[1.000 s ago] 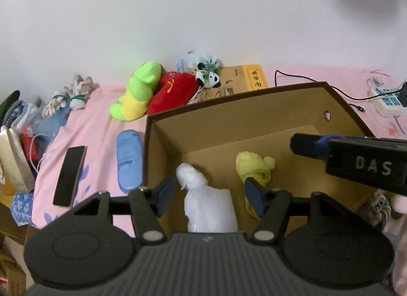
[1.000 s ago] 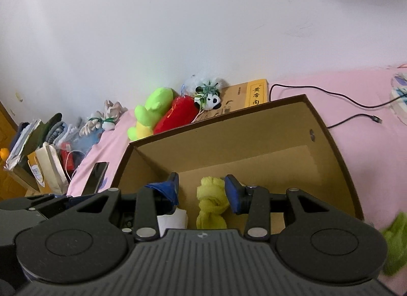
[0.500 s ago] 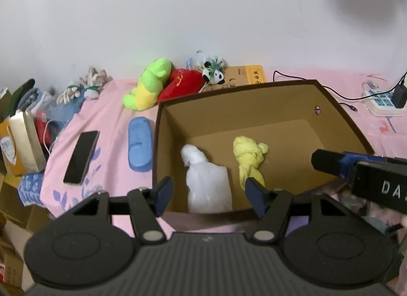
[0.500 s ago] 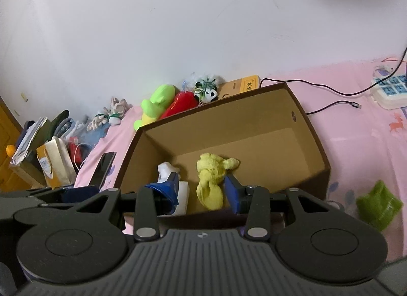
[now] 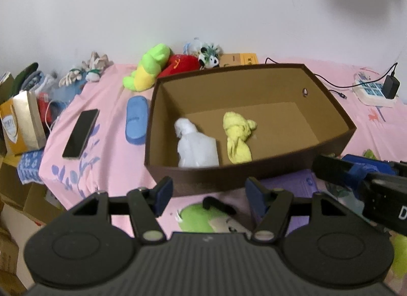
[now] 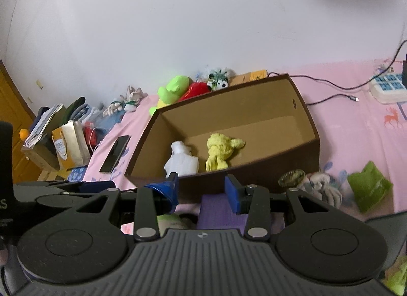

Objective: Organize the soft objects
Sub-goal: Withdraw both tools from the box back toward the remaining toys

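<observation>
Cardboard box point(image 5: 328, 128): holds white bundle point(image 5: 195, 143), yellow bundle point(image 5: 237, 138).
Left claw point(image 5: 207, 191): apart, empty.
Right claw point(image 6: 201, 191): apart, empty.
Next: grip green cloth point(image 6: 368, 186) beside box mid-fold.

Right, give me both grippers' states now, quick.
Left gripper: open, nothing between its fingers.
Right gripper: open, empty, narrower gap.

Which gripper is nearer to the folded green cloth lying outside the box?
Right. The right gripper is just left of the green cloth; the left gripper is farther left.
</observation>
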`<control>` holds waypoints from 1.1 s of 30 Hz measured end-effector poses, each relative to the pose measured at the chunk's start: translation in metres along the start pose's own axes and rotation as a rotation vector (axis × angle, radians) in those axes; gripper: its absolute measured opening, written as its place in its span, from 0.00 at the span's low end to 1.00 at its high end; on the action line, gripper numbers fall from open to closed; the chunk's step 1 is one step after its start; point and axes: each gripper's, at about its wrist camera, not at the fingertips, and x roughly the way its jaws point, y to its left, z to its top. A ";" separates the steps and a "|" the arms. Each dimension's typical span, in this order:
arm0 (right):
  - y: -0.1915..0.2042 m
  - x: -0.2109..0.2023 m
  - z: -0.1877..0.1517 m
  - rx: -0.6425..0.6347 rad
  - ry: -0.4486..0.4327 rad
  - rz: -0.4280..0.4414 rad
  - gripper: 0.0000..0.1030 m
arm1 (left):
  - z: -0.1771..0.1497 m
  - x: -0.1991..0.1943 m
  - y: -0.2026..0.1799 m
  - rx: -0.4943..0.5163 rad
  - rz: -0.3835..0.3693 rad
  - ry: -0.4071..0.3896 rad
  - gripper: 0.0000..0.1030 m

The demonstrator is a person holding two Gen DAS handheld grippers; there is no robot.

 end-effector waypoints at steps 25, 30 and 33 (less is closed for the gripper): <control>-0.010 -0.030 -0.056 -0.003 0.117 0.078 0.24 | -0.060 -0.012 0.000 -0.061 0.011 0.111 0.69; -0.013 -0.030 -0.065 -0.020 0.151 0.102 0.24 | -0.070 -0.012 0.006 -0.084 0.027 0.120 0.69; -0.017 -0.027 -0.071 -0.023 0.177 0.114 0.24 | -0.078 -0.012 0.013 -0.104 0.031 0.130 0.69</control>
